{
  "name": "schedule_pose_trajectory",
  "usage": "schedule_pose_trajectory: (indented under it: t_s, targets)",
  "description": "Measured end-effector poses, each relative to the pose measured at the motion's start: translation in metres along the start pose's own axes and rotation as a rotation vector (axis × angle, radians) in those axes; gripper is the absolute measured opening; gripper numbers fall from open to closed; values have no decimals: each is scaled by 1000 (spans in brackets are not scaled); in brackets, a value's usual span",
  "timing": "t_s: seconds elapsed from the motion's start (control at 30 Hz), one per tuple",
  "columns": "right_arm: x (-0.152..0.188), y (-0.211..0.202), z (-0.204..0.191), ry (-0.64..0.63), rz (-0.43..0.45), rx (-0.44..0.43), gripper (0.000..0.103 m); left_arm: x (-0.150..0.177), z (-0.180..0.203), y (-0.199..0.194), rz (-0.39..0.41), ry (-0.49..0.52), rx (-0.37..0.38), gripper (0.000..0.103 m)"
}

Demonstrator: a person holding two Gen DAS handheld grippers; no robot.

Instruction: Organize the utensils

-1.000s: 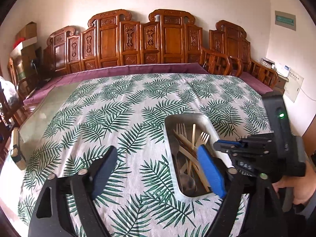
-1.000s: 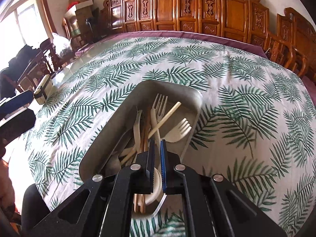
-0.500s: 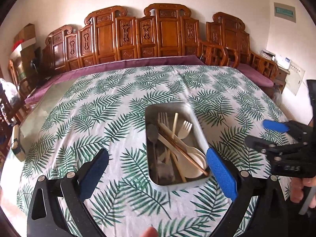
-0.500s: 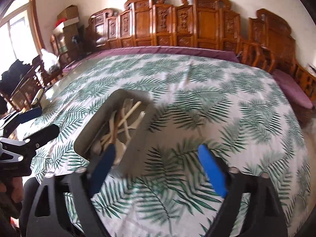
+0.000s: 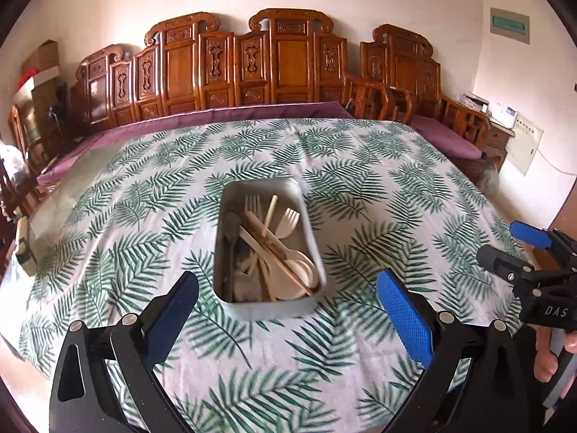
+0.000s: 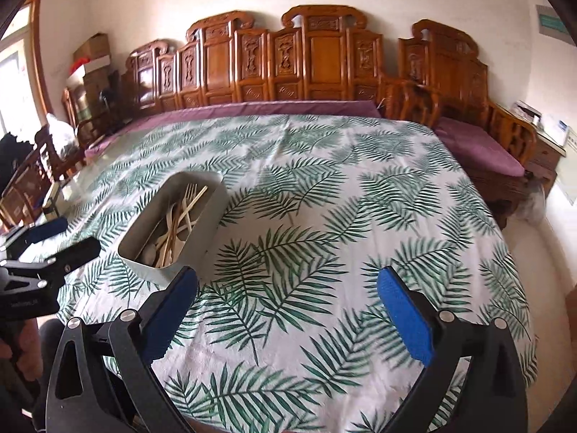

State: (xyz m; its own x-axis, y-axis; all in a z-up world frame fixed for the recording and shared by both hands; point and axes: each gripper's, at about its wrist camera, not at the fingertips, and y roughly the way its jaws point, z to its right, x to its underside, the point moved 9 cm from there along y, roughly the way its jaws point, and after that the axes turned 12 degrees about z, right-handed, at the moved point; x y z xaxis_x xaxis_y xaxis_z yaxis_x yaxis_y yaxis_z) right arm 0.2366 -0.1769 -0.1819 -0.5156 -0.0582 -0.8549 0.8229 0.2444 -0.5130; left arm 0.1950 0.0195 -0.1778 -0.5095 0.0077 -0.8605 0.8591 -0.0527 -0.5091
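A grey metal tray (image 5: 230, 303) stands mid-table and holds several pale forks, spoons and chopsticks (image 5: 268, 243). It also shows in the right wrist view (image 6: 205, 234), left of centre. My left gripper (image 5: 288, 317) is open and empty, pulled back from the tray's near end. My right gripper (image 6: 288, 319) is open and empty, to the right of the tray over bare cloth. The right gripper also shows at the right edge of the left wrist view (image 5: 519, 249). The left gripper shows at the left edge of the right wrist view (image 6: 54, 241).
The table carries a palm-leaf cloth (image 5: 360, 187). A carved wooden bench with purple cushions (image 5: 274, 72) runs along its far side. A small dark object (image 5: 23, 249) lies at the table's left edge. A white cabinet (image 5: 519, 144) stands at the right wall.
My right gripper opened over the tray and drew back to the right, empty. My left gripper also drew back, so the tray now sits centred ahead of it.
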Motion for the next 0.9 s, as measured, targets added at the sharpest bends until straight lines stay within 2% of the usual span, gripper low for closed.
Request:
schedule_pose_trajectory:
  t_s: [0.17, 0.53, 0.77, 0.9]
  targets:
    - [-16, -34, 10, 18, 72, 13, 100, -10, 10, -20, 24, 6, -9, 95]
    - [-62, -113, -2, 12, 257, 10, 100, -67, 25, -99, 195, 27, -29, 95]
    - [-80, -146, -8, 14, 324, 6, 100, -84, 22, -128, 240, 6, -48, 95]
    - [-82, -152, -10, 15, 333, 7, 100, -86, 21, -135, 254, 1, -47, 95]
